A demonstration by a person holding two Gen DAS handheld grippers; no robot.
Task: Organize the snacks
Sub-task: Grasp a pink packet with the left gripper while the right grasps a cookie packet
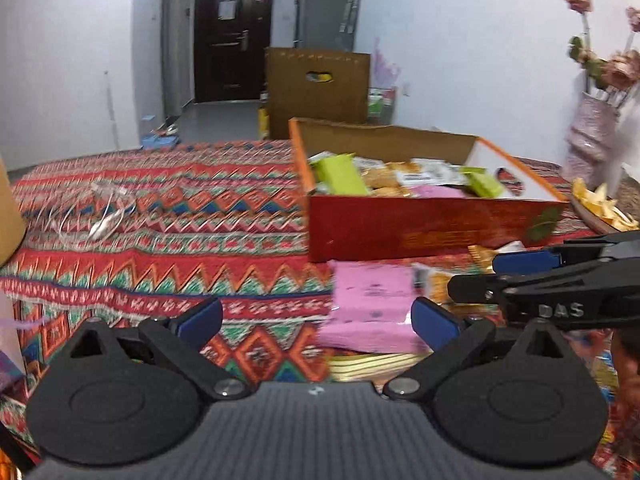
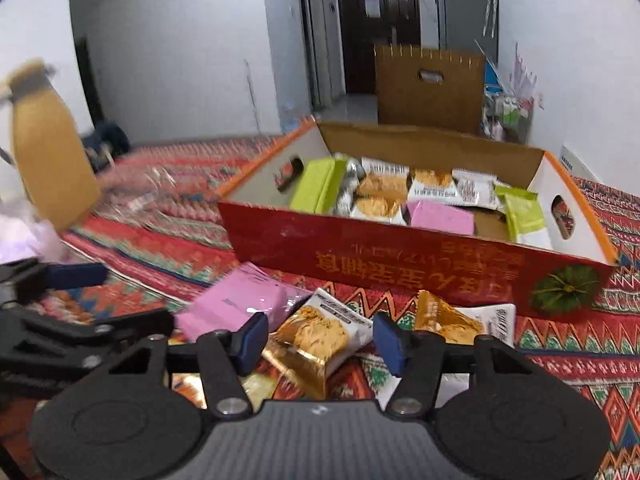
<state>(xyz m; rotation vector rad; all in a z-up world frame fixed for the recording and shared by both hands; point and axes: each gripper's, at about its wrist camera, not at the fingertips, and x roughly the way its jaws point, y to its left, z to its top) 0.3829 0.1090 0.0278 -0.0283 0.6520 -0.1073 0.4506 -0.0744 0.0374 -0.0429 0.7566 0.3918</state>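
A red cardboard box (image 1: 420, 226) (image 2: 400, 252) with orange rims stands on the patterned tablecloth and holds several green, pink and biscuit snack packets. Loose packets lie in front of it. A pink packet (image 1: 372, 304) (image 2: 236, 300) lies nearest the left gripper. My left gripper (image 1: 318, 318) is open and empty, its right finger beside the pink packet. My right gripper (image 2: 320, 340) is open, with a gold-and-white biscuit packet (image 2: 320, 332) between its fingers, untouched. Another biscuit packet (image 2: 464, 320) lies to the right. The right gripper shows in the left wrist view (image 1: 476, 276).
A pink vase with flowers (image 1: 592, 128) and a dish of chips (image 1: 600, 208) stand at the right. A brown cardboard tube (image 2: 48, 160) stands at the left. Clear plastic wrap (image 1: 96, 216) lies on the cloth. A large brown box (image 1: 316, 88) stands on the floor behind.
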